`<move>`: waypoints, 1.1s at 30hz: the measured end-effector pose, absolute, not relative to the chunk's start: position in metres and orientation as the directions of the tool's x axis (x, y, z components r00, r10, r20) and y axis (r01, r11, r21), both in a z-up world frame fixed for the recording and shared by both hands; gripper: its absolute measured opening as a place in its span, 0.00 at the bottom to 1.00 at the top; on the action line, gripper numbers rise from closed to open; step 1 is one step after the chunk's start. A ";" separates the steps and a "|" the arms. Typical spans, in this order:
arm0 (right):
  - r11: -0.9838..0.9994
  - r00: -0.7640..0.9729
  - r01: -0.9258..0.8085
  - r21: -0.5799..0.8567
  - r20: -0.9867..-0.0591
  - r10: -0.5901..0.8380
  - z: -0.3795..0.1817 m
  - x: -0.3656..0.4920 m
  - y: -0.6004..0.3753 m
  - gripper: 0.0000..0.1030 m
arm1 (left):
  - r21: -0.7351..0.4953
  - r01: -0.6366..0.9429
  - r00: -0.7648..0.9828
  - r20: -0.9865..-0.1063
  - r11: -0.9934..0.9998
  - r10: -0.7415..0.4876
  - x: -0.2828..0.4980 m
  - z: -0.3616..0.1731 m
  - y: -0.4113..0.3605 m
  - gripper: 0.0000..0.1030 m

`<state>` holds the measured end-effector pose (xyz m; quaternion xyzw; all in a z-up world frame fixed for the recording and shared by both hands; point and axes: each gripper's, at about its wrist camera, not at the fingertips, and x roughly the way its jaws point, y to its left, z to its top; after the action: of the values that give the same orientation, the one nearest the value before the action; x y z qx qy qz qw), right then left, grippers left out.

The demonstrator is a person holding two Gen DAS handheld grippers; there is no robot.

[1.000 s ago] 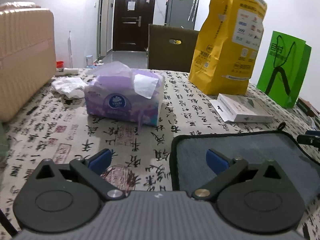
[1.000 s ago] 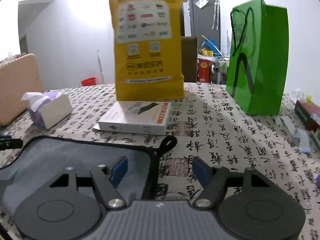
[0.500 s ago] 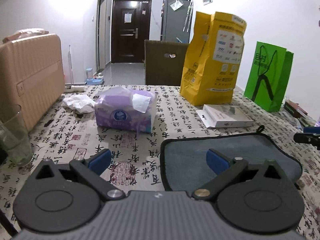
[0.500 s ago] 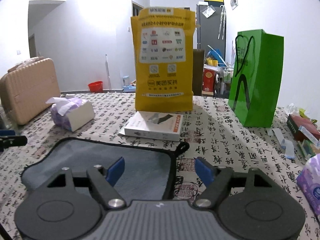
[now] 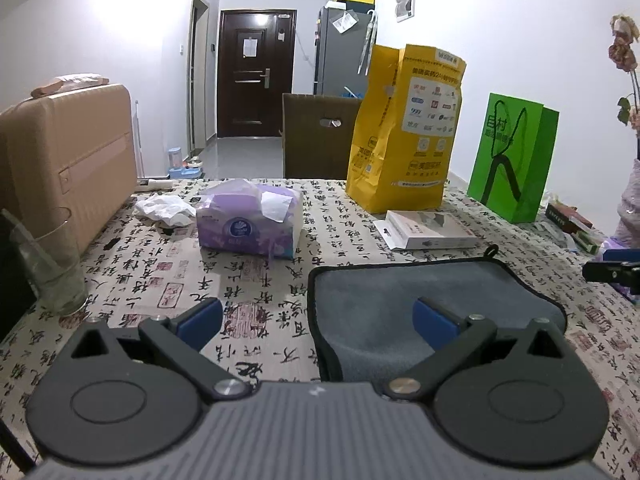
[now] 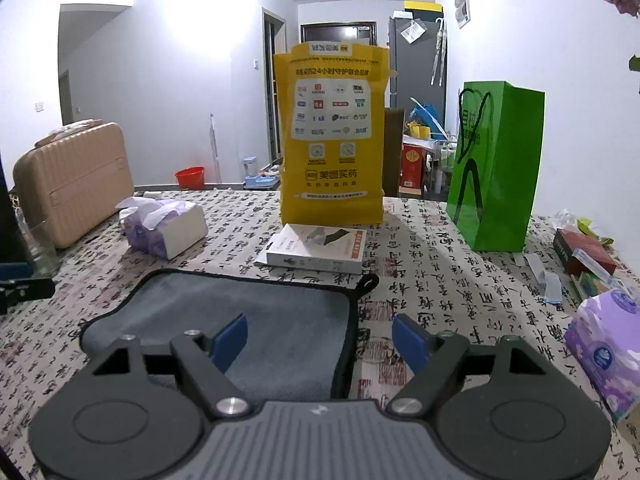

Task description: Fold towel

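Observation:
A grey towel with black edging [image 5: 404,296] lies flat on the calligraphy-print tablecloth; it also shows in the right wrist view [image 6: 260,320]. It has a small hanging loop at its far right corner [image 6: 370,282]. My left gripper [image 5: 318,320] is open and empty, above the towel's near left edge. My right gripper [image 6: 320,338] is open and empty, above the towel's near right edge. The right gripper's tip shows at the far right of the left wrist view [image 5: 612,268].
Beyond the towel lie a white flat box [image 6: 320,250], a purple tissue pack [image 5: 250,228] and crumpled tissue [image 5: 164,210]. A yellow bag [image 6: 332,136] and green bag [image 6: 496,164] stand behind. A beige suitcase [image 5: 64,164] and glass [image 5: 50,264] are left; another tissue pack [image 6: 604,344] right.
Both grippers have pulled back and risen, so more of the table and room shows. The towel lies as before and both grippers stay open.

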<state>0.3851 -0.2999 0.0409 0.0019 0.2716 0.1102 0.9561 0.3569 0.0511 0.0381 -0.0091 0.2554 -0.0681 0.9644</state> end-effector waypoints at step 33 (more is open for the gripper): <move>0.967 0.853 -0.244 0.070 -0.460 0.248 0.045 0.268 -0.292 0.85 | -0.121 0.057 0.914 -0.393 0.991 -0.100 0.220 0.044 0.063 1.00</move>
<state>0.2680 -0.2921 0.0450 0.0043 0.2395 0.1278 0.9624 0.2198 0.0634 0.0440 -0.0535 0.2033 -0.0401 0.9768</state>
